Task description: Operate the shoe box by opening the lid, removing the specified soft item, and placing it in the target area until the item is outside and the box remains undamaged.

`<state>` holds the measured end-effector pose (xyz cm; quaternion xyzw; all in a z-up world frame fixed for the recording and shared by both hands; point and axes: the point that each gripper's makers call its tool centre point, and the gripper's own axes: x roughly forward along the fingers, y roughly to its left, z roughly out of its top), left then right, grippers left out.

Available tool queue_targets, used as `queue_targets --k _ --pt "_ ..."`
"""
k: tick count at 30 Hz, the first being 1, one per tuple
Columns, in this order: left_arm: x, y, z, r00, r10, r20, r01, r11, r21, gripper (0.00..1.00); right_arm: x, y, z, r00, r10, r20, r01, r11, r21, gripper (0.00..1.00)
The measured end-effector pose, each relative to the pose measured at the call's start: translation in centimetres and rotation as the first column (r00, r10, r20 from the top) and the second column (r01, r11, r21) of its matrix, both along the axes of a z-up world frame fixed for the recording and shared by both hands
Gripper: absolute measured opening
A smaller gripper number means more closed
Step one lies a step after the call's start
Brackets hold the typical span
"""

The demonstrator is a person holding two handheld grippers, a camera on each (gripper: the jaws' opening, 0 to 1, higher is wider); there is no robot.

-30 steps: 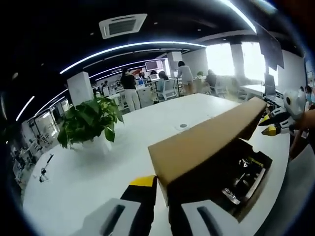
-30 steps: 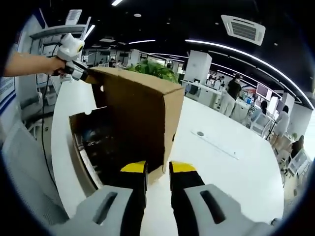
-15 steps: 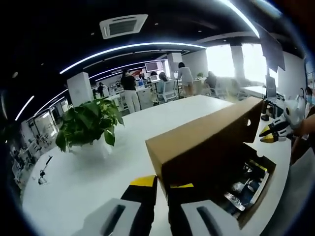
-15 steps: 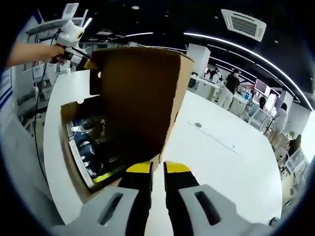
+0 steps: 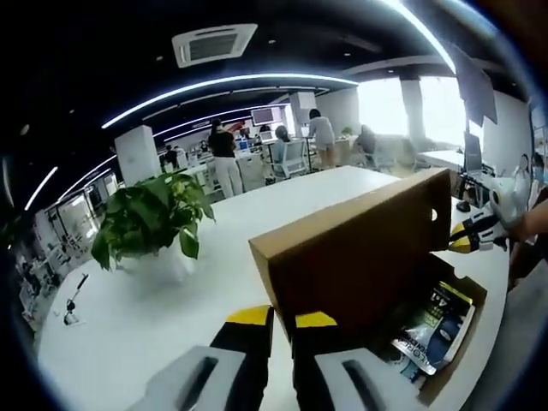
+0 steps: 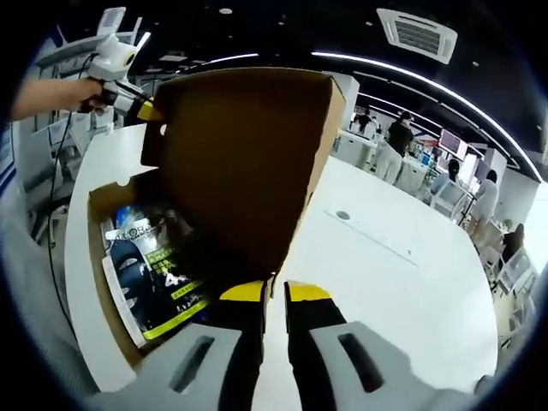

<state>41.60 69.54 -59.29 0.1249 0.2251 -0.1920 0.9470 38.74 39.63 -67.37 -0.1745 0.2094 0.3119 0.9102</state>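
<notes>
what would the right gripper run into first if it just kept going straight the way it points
Most likely the raised cardboard lid, whose lower edge sits right at the right gripper, jaws nearly closed at it. The packaged item in the shoe box lies off to the side. Depth is hard to judge.

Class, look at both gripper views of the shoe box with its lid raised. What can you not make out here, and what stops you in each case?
- Right gripper view: part of the packaged item in the box lies under the raised lid.
- Left gripper view: the lid covers most of the box interior; the item shows partly.
- Print on the packet is too small to read.
- People at the far desks are too small to make out.
</notes>
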Motion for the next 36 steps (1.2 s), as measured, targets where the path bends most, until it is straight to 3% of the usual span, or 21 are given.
queue_targets --k 18,36 --pt "1.6 -0.1 -1.3 0.999 0.010 -0.033 -0.010 1.000 -0.003 0.07 1.5 0.5 -0.1 0.999 -0.044 -0.018 0.044 0.999 0.026 0.00" --pt "-0.4 0.2 -6.0 0.992 0.051 -0.116 -0.049 0.999 0.019 0.08 2.7 0.6 0.2 0.999 -0.043 -0.026 0.044 0.999 0.014 0.01"
